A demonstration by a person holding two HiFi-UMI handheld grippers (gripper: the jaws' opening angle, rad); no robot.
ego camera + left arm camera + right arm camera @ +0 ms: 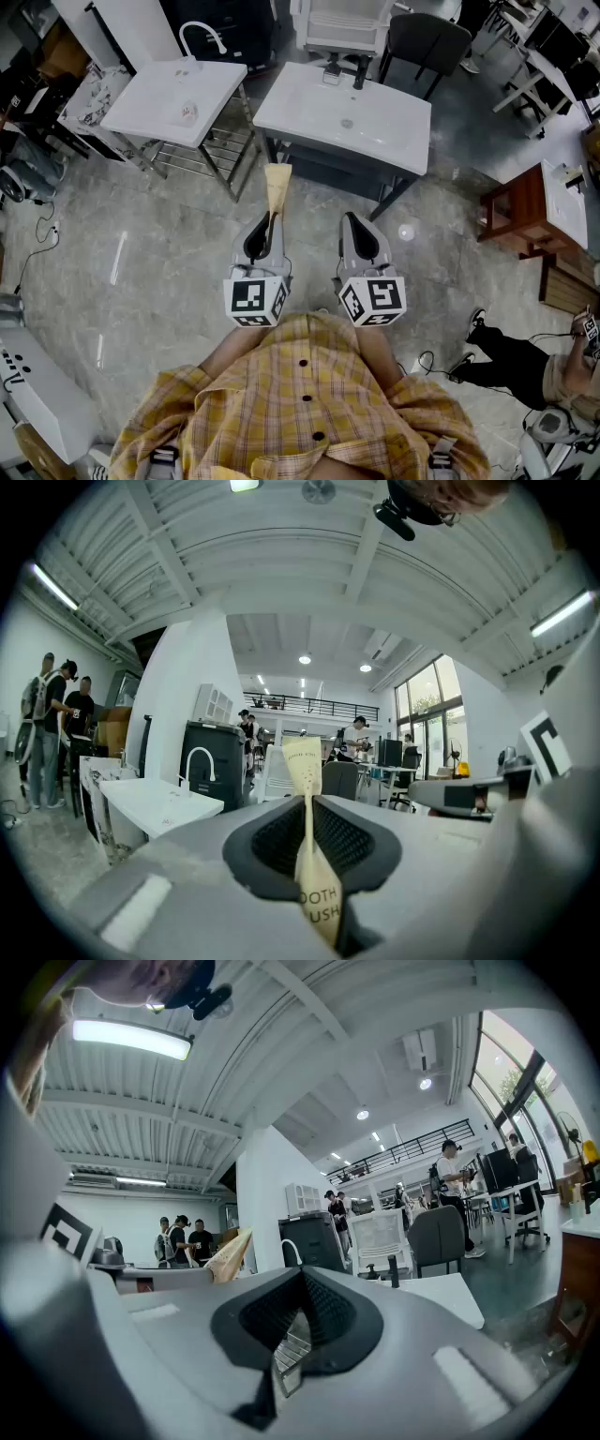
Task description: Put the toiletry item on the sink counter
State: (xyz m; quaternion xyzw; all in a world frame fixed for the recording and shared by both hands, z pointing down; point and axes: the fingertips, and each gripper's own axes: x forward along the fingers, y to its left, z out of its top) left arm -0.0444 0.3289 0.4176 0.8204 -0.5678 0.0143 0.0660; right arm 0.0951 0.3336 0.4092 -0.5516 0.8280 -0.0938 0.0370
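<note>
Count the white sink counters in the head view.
3. Upper-left sink counter, with a white curved tap; middle sink counter, with a dark tap; right-edge sink counter, on a brown wooden stand. More may be hidden beyond the frame.

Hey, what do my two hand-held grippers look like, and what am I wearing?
The left hand-held gripper and the right hand-held gripper are both light grey, tapering shells with black textured pads inside the jaws. Each carries a white cube with black square markers at its rear. You wear a yellow plaid shirt with dark buttons.
</note>
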